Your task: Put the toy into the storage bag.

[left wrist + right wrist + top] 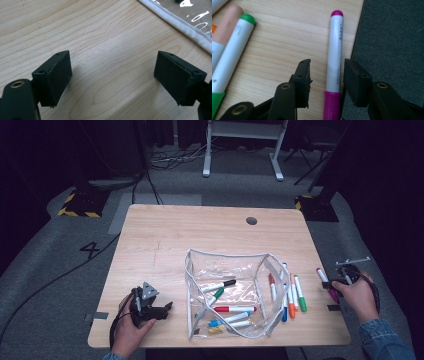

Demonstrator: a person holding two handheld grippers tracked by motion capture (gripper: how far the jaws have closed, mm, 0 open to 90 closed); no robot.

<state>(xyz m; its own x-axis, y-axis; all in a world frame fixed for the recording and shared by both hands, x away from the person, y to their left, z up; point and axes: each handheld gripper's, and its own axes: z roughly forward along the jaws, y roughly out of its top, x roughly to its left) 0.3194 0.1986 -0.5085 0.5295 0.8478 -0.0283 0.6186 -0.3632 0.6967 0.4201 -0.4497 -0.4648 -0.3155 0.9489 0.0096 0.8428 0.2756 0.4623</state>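
Note:
A magenta marker lies at the table's right edge. In the right gripper view the magenta marker runs lengthwise between the jaws of my right gripper. The jaws straddle it with a gap on the left side, so the gripper is open. A hand holds my right gripper low over the table's right edge. My left gripper rests near the front left, open over bare wood, just left of a clear plastic pouch. The pouch's white edge shows at the upper right.
Several markers lie inside the pouch, among them a black one and a red one. More markers lie right of the pouch, including a green one. The table's right edge drops to grey carpet.

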